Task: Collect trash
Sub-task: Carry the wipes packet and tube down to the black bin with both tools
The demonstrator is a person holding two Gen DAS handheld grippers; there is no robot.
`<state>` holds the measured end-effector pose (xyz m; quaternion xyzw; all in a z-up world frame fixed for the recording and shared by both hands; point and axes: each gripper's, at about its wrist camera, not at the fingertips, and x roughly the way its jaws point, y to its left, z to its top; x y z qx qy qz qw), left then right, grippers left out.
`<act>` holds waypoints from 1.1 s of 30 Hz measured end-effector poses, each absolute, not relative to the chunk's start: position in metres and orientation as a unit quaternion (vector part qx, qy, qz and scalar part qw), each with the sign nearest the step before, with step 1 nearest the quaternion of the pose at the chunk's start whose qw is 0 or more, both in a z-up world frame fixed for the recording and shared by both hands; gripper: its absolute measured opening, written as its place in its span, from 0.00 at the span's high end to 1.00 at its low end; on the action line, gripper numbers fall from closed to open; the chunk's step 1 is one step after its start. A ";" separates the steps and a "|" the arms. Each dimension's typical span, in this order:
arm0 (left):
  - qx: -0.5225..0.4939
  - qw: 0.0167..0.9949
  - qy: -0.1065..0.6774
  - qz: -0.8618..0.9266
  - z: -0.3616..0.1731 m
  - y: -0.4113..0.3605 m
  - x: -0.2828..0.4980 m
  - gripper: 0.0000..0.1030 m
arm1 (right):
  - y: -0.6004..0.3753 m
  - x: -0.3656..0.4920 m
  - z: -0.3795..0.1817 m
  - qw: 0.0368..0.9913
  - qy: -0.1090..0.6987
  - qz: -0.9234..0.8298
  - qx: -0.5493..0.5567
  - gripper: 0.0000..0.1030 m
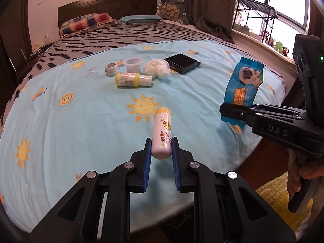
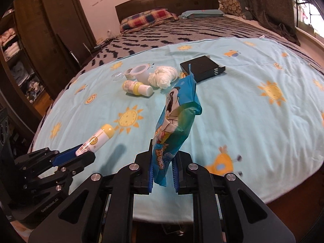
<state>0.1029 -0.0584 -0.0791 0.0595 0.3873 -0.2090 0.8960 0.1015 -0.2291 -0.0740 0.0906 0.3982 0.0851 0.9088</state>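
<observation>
My left claw (image 1: 161, 147) pinches a white tube (image 1: 162, 134). Right claw (image 2: 163, 162) grips a blue wipes pack (image 2: 176, 119), both held over the bed (image 1: 81, 111).

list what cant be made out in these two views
- Trash bin: in neither view, so where the tube and blue packet go is unknown.
- Packet's lower end: left view, behind the right gripper.
- Label on the small bottle: too small in both views.
- Black box: right view, near corner behind the packet.
- Floor by the bed: cut off by the left gripper.
</observation>
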 end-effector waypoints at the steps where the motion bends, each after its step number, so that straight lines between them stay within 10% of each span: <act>1: 0.056 0.896 0.387 -0.210 -0.079 -0.058 0.094 0.83 | -0.229 0.092 -0.073 0.910 0.397 0.086 0.089 0.85; 33: 0.000 0.806 0.550 -0.218 -0.262 -0.056 -0.009 0.83 | -0.196 -0.014 -0.247 0.829 0.547 0.094 0.069 0.84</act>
